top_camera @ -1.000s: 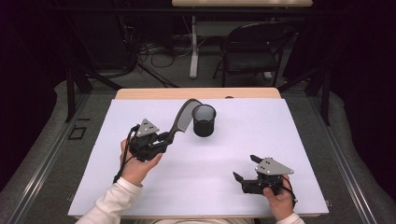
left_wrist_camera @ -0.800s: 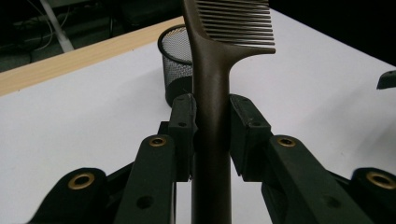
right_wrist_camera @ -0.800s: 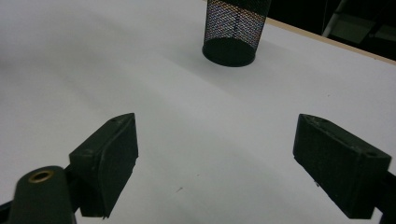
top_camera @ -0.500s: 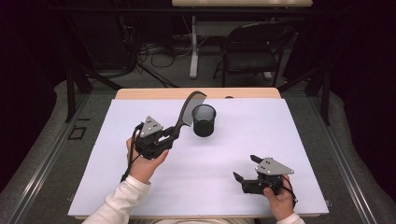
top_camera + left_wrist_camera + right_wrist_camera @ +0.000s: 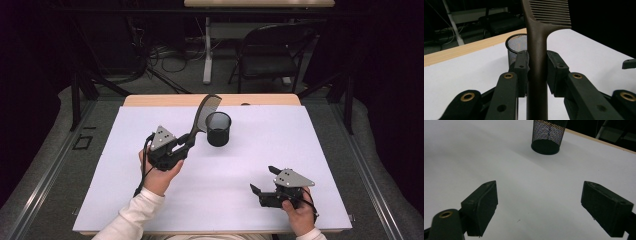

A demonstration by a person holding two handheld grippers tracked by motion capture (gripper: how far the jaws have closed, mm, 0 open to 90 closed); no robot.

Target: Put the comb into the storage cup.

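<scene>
High view first: nearest the person, the right tongs (image 5: 263, 185) rest low on the white worktop (image 5: 300, 145), spread wide with nothing between them. A bit farther off, the left tongs (image 5: 186, 146) are pinching the handle of a dark comb (image 5: 201, 118). The comb sticks up and leans away, with its toothed end lifted above the worktop, just beside the black mesh cup (image 5: 218, 129) and near its rim. In the left gripper view the pads press on both sides of the comb (image 5: 537, 57) handle, below the teeth. The comb looks light, thin and stiff, and smooth, so it could slip or turn in the grip. The thick handle seems the best place to hold it, because the teeth are thin and could bend. The cup looks light too and might tip if the comb bumps its side. Far behind the worktop stands a dark chair (image 5: 272, 52).
</scene>
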